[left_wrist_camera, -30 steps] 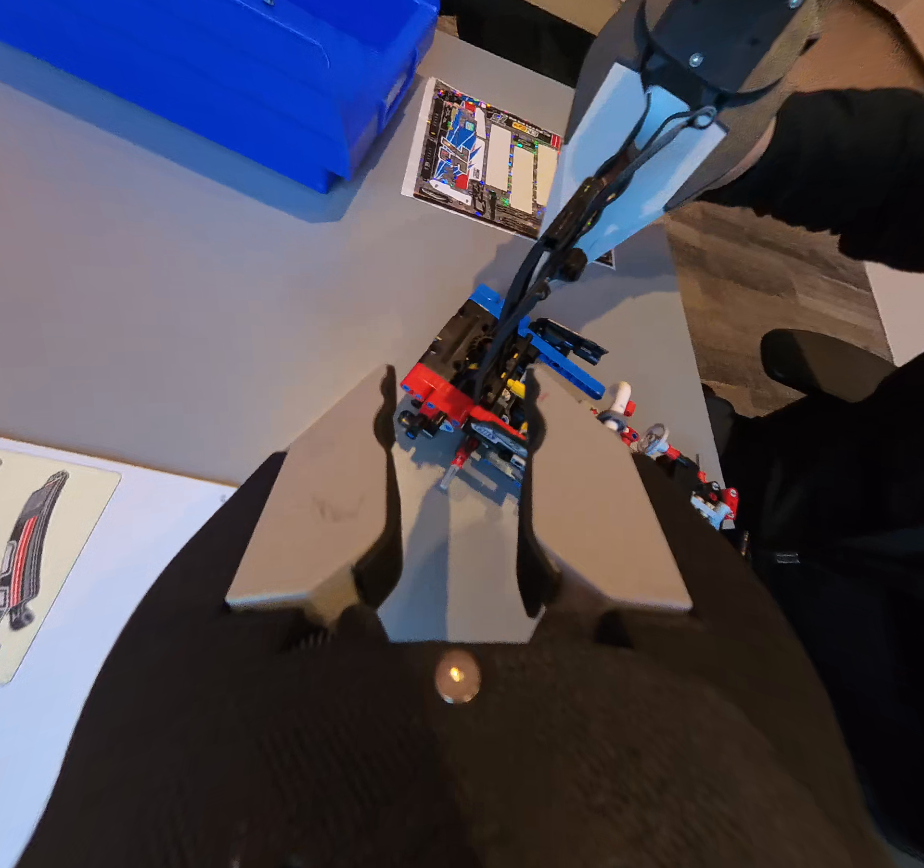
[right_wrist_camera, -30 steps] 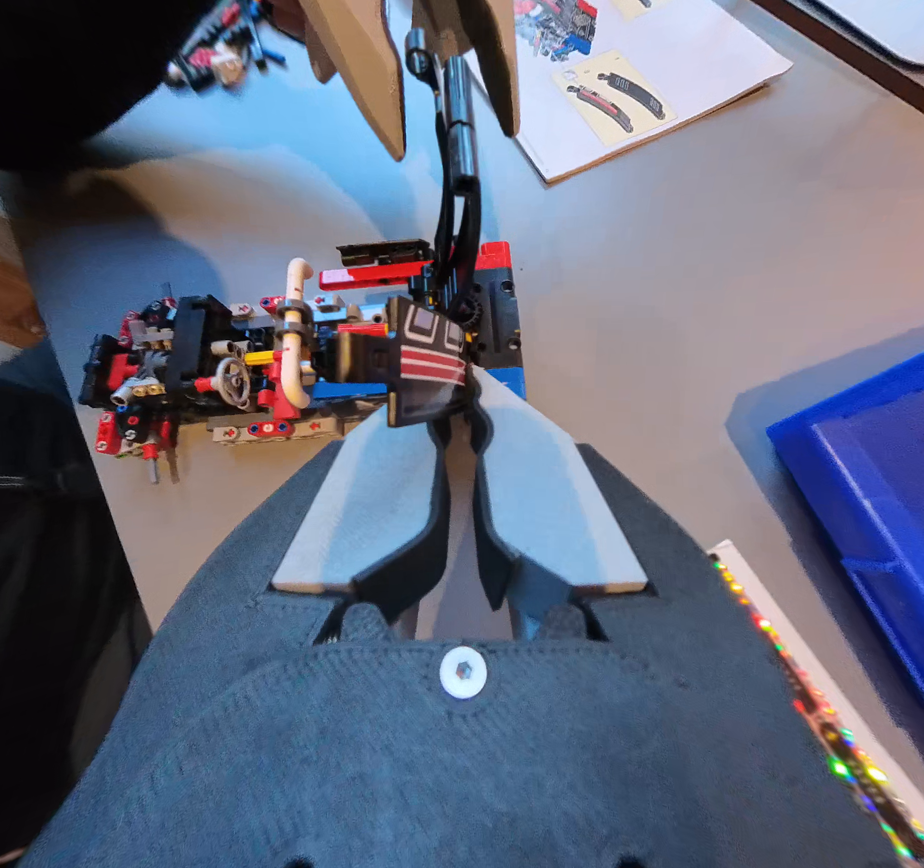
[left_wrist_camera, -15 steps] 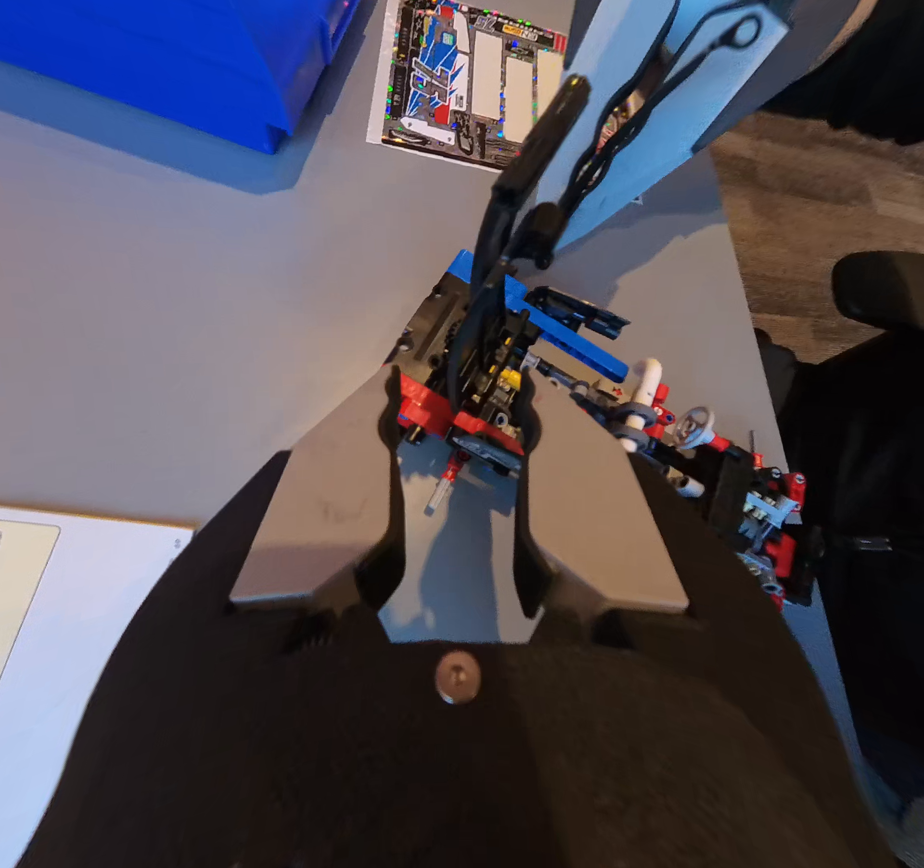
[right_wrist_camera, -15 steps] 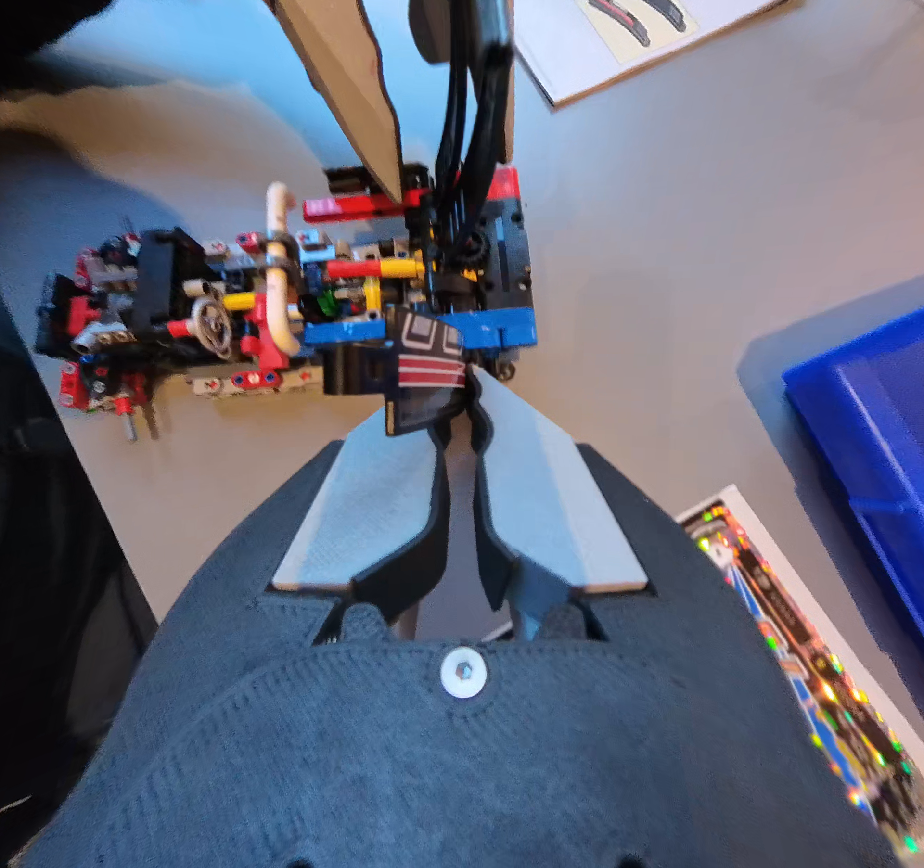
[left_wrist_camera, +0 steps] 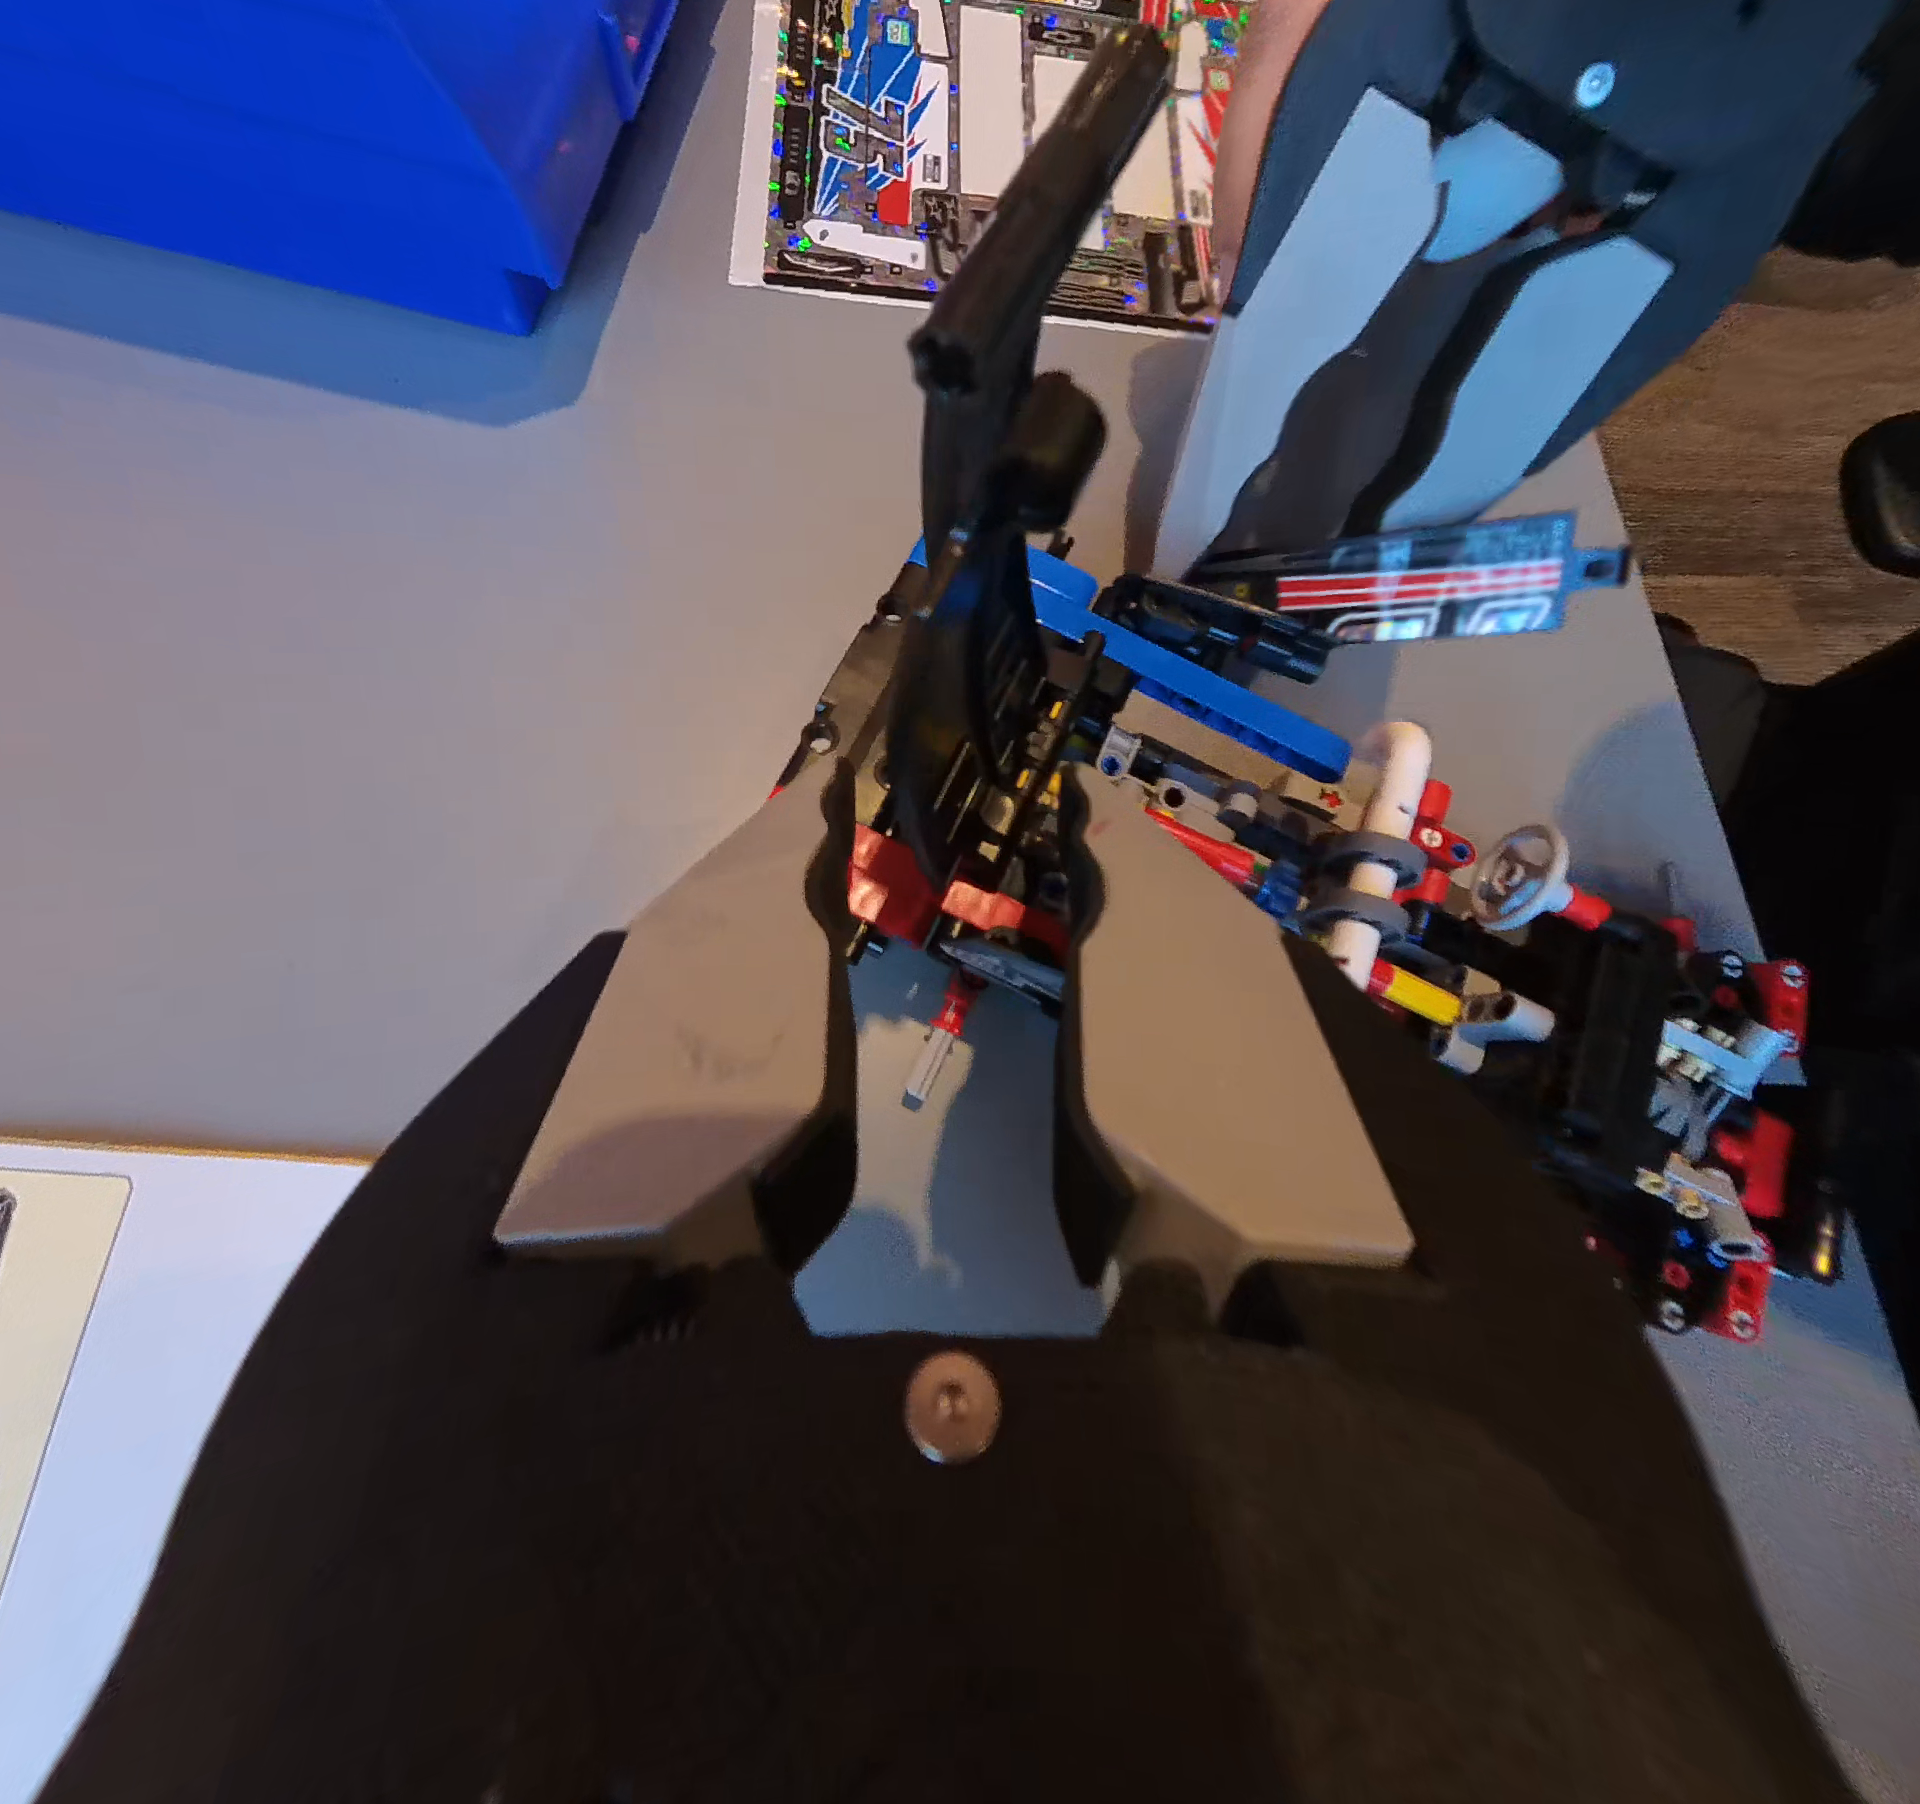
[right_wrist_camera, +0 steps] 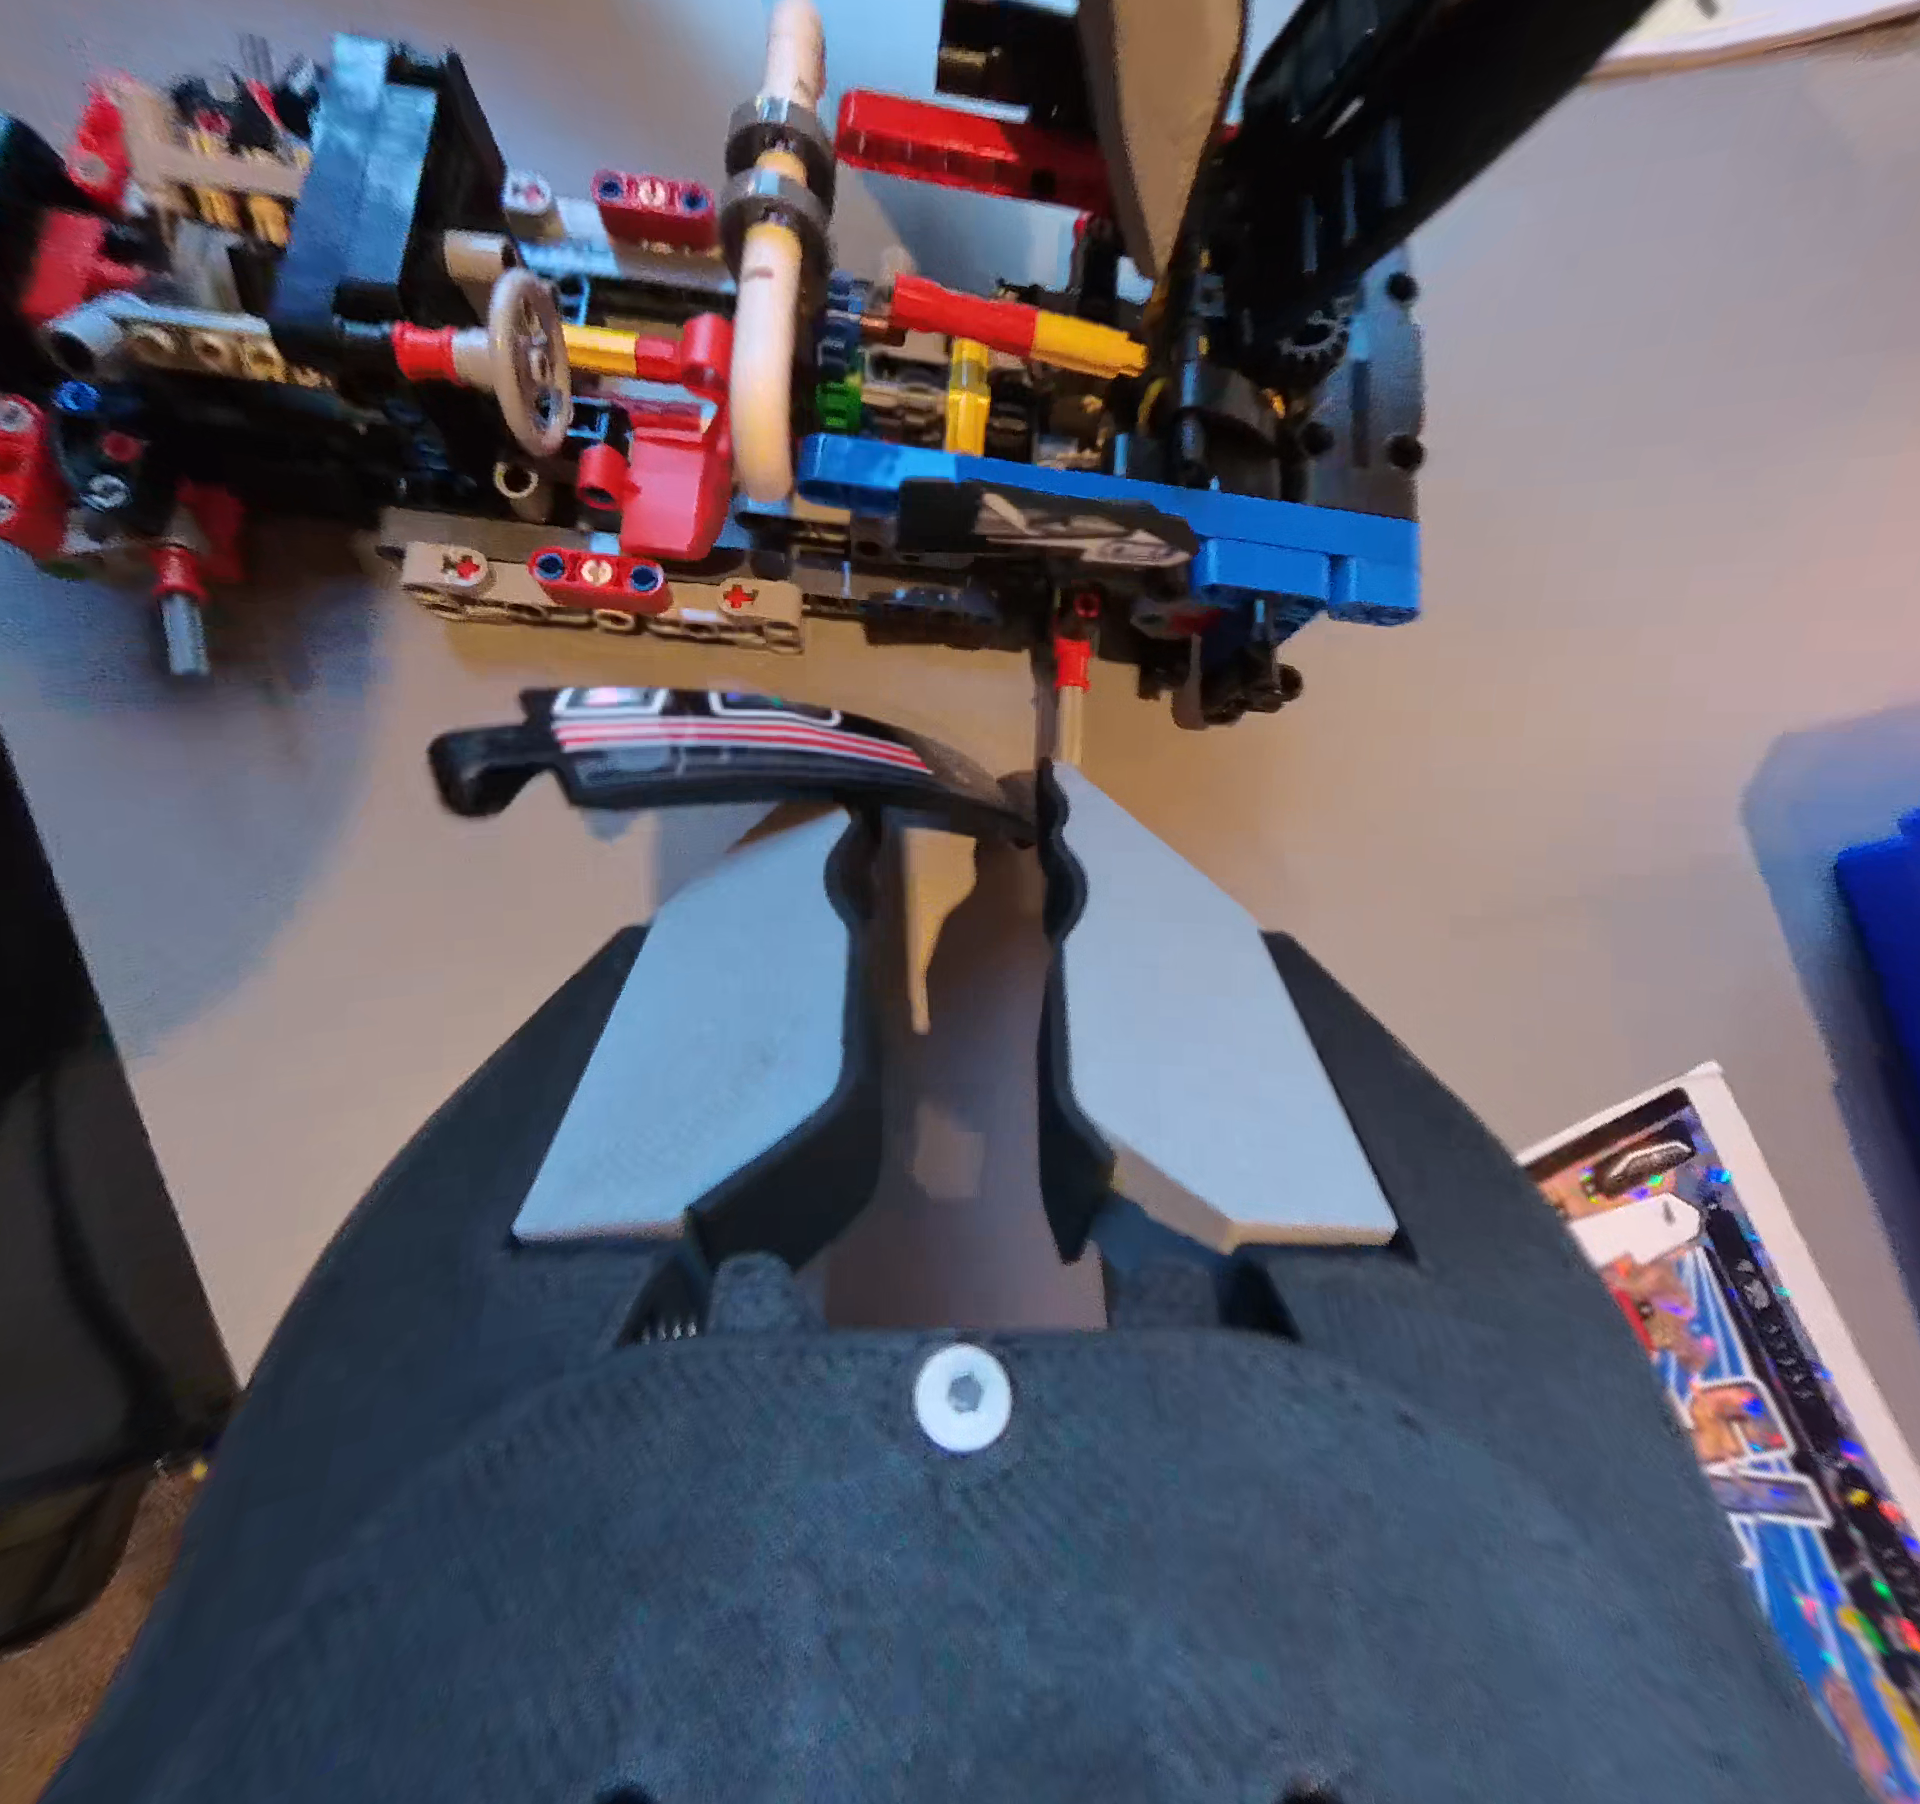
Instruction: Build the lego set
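The lego car model (left_wrist_camera: 1403,923) lies on the grey table, a long chassis of black, red, blue and yellow parts; it also shows in the right wrist view (right_wrist_camera: 935,466). A long black beam (left_wrist_camera: 997,320) stands up from its rear end. My left gripper (left_wrist_camera: 956,819) is closed around that rear end, one finger on each side. My right gripper (right_wrist_camera: 951,804) has its jaws apart. A curved black panel with red and white stripes (right_wrist_camera: 727,741) lies across its fingertips, one end against the right finger. I cannot tell whether the panel rests on the table.
A blue bin (left_wrist_camera: 312,71) stands at the far left. A shiny sticker sheet (left_wrist_camera: 883,123) lies behind the model. A white instruction booklet (left_wrist_camera: 104,1339) lies at the near left. The table's edge (left_wrist_camera: 1662,611) runs just right of the model. The tips of one gripper are about 10 cm away from the tips of the other.
My right gripper's jaws have widened and the striped panel has swung from face-on to lying sideways at the fingertips. Both cameras have moved closer to the model. The left grip is unchanged.
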Tool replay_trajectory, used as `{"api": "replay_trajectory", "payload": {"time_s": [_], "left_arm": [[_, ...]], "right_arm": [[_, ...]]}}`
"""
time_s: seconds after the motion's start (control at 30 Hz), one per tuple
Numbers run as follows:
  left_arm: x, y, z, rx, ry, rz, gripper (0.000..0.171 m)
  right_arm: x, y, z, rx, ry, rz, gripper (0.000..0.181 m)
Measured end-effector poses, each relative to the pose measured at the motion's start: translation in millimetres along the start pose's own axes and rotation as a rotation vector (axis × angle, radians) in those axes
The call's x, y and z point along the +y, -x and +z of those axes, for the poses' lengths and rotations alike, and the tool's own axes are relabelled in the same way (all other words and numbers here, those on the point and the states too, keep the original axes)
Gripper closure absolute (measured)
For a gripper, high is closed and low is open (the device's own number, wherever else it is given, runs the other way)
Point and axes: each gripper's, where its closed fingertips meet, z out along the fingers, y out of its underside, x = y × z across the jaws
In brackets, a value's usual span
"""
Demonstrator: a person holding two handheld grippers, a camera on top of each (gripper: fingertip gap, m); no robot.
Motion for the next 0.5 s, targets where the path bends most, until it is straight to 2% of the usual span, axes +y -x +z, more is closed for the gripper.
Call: {"api": "replay_trajectory", "payload": {"time_s": [0.1, 0.17, 0.3, 0.43, 0.5], "left_arm": [[-1.7, 0.2, 1.7, -0.001, -0.014, -0.012, 0.136], [-1.4, 0.3, 1.3, -0.004, -0.011, -0.014, 0.136], [0.4, 0.0, -0.7, -0.014, 0.005, -0.018, 0.135], [0.5, 0.8, -0.8, -0.011, -0.003, -0.018, 0.137], [0.3, 1.3, -0.8, -0.01, -0.009, -0.027, 0.138]], "right_arm": [[-2.3, -6.6, -4.3, 0.027, -0.053, 0.036, 0.147], [3.3, -5.3, -2.8, 0.046, -0.034, 0.018, 0.144], [7.4, -16.1, -14.2, 0.087, -0.032, 0.022, 0.148], [-30.8, -30.5, -31.5, 0.025, -0.196, 0.13, 0.164], [-41.5, -36.9, -28.6, 0.026, -0.2, 0.118, 0.167]]}}
